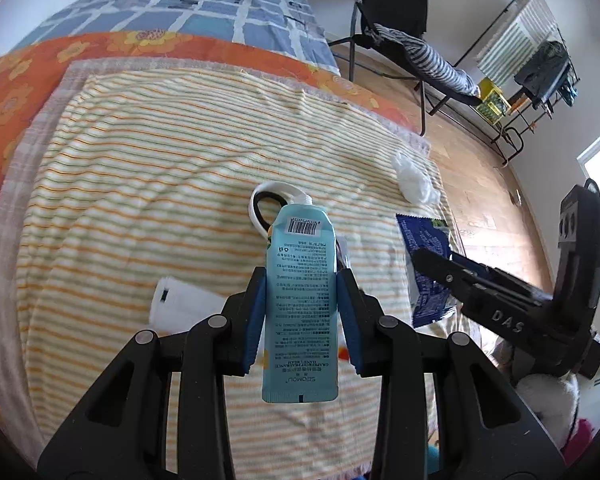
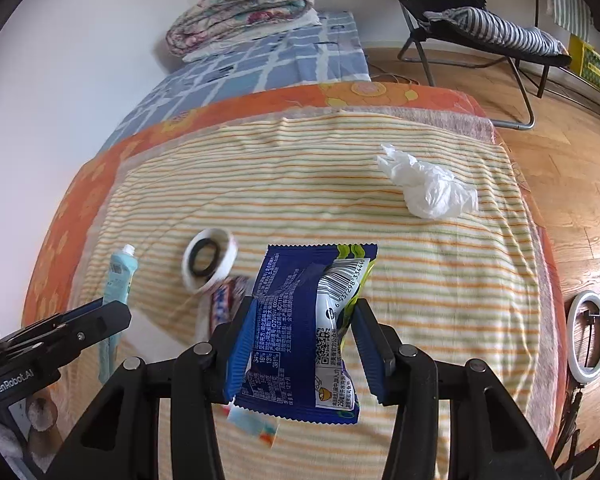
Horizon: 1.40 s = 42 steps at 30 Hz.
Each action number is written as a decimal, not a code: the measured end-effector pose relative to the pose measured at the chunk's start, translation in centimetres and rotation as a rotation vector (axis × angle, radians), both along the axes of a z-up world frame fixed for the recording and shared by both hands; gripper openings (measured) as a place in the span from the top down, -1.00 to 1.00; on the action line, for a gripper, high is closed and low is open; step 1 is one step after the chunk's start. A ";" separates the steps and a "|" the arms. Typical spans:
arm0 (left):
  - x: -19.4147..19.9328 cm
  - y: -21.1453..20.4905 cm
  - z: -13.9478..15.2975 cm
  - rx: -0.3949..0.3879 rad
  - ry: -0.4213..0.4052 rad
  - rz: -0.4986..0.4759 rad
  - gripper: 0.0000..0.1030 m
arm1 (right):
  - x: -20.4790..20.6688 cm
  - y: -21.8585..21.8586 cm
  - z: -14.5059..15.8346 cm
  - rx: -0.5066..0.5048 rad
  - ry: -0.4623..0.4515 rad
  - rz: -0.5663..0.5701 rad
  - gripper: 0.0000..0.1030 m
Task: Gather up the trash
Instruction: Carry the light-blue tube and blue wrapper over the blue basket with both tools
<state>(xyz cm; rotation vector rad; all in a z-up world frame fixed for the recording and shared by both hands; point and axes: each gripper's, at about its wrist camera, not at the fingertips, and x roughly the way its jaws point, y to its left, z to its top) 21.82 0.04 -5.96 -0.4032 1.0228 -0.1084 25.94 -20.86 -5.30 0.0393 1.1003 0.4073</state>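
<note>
The striped blanket (image 2: 440, 280) covers the bed and carries all the loose items.

**Grip state**
- Left gripper (image 1: 302, 316): jaws pinch the light blue tube (image 1: 300, 304) at mid-body, cap end pointing away from the camera. The tube appears lifted clear of the blanket.
- Right gripper (image 2: 302, 344): jaws pinch the blue snack wrapper (image 2: 304, 332) across its width, and the foil is creased and folded between the pads.

**Risks from here**
- The wrapper is thin, slick foil held only by its folds — a quick swing or a slight easing of the jaws may let it slide out.
- The tube is smooth and soft-walled. A hard squeeze may force out any remaining contents, since no cap shows on the white nozzle; a light squeeze may let it slip lengthwise.
- Both grippers work close together near the same edge of the bed, so a careless turn may knock one against the other.

**Surroundings**
- A crumpled white tissue (image 2: 432, 188) lies well apart, near the far right edge — probably still to be collected.
- A white ring (image 2: 208, 260) rests on the blanket beyond the tube, with a small red and blue packet (image 2: 224, 304) just beside it.
- A white roll (image 1: 180, 308) lies behind the left gripper's fingers.
- No trash bin is in view, so the drop point cannot be judged.
</note>
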 end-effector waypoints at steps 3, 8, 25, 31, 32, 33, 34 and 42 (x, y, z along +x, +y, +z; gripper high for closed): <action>-2.1 -0.1 1.0 0.016 -0.019 -0.013 0.33 | -1.8 -0.2 1.4 0.005 -0.024 0.019 0.04; -5.1 0.0 2.0 0.040 -0.034 -0.037 0.33 | -5.2 -0.4 2.9 -0.008 -0.056 0.050 0.04; -14.9 -1.5 1.4 0.070 -0.039 -0.131 0.33 | -16.3 0.4 3.6 0.026 -0.061 0.171 0.03; -17.5 -2.6 -0.2 0.094 -0.013 -0.172 0.33 | -20.0 0.9 2.2 0.004 -0.051 0.234 0.03; -18.1 -2.7 -0.5 0.099 -0.008 -0.177 0.33 | -20.6 0.8 2.0 0.005 -0.047 0.239 0.03; -18.6 -2.8 -0.8 0.102 -0.005 -0.181 0.33 | -20.9 0.7 1.9 0.006 -0.044 0.243 0.03; -19.0 -2.9 -1.0 0.104 -0.002 -0.183 0.33 | -21.3 0.6 1.8 0.008 -0.042 0.246 0.03; -22.1 -3.2 -3.7 0.100 0.056 -0.190 0.33 | -24.5 0.7 0.3 0.003 -0.020 0.289 0.03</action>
